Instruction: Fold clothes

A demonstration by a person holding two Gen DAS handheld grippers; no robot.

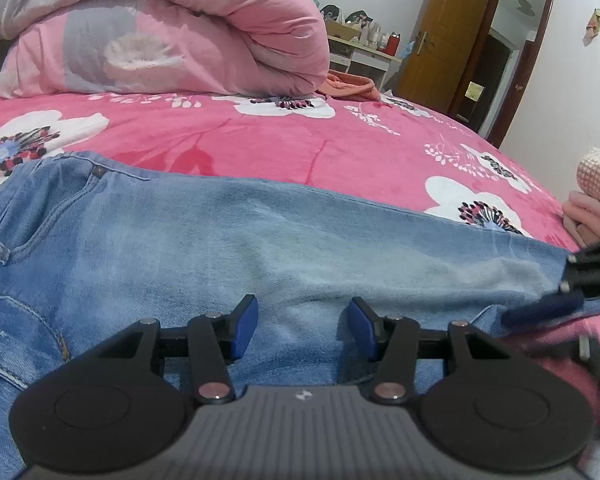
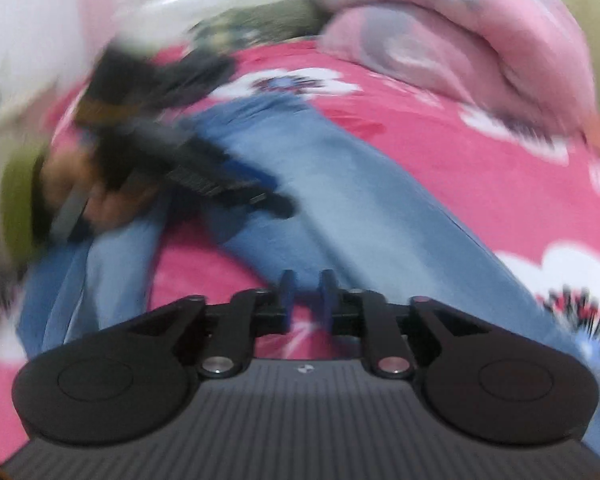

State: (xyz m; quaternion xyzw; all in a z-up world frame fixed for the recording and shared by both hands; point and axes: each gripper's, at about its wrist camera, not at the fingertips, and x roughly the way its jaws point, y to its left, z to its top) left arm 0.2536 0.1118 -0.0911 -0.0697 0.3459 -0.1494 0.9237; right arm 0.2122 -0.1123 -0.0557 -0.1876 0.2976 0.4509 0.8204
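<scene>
Light blue jeans [image 1: 228, 240] lie spread across the pink floral bed [image 1: 340, 148], rolled quilt [image 1: 160, 32] behind. Left gripper [image 1: 303, 330] over the denim, fingers wide apart, holding nothing. Right gripper [image 2: 309, 300] at a trouser leg, fingers narrow; view blurred, grasp cannot be told.

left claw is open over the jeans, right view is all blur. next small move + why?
Probably lower the left claw and close it on the jeans: its jaws are wide apart with only flat denim between them, gripping nothing. The right claw, jaws close together, sits at a leg's edge, but blur hides whether it holds cloth.
</scene>
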